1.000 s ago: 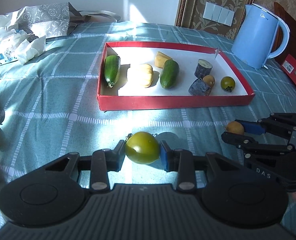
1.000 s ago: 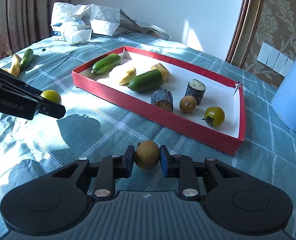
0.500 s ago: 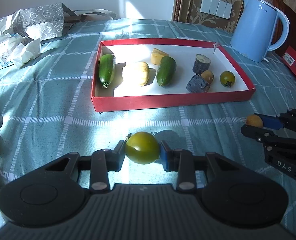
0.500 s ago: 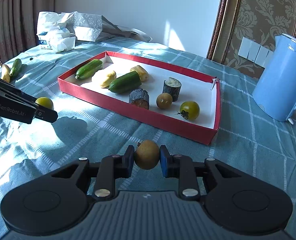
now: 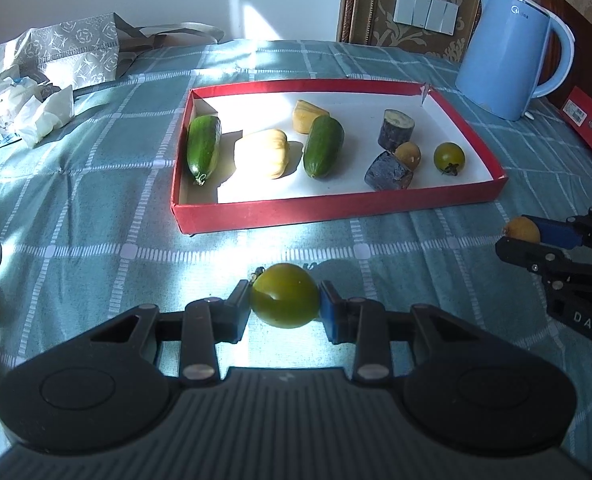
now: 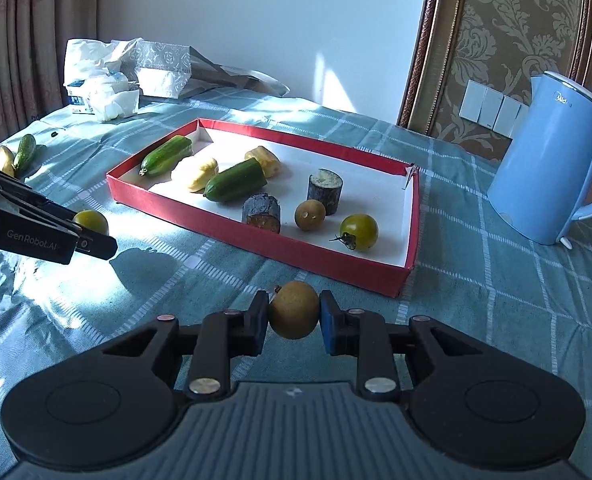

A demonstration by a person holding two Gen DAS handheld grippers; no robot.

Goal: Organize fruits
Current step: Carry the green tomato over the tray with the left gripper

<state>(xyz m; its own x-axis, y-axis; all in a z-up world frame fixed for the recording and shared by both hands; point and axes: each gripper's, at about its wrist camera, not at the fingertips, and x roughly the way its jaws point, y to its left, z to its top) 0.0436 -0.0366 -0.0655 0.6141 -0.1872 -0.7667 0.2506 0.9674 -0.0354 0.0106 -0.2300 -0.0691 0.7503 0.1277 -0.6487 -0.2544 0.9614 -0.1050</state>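
Two fruits are clamped in flight, left tongs (image 5: 284, 307) gripping a green tomato (image 5: 284, 295), right tongs (image 6: 294, 318) a brown fruit (image 6: 294, 309), red tray (image 5: 335, 210) half-filled, bananas (image 6: 4, 159) waiting.

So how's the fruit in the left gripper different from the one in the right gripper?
The green tomato in the left gripper is smooth, glossy and larger; the brown round fruit in the right gripper is dull, speckled and smaller. Both are round, clamped between the pads and held above the tablecloth.
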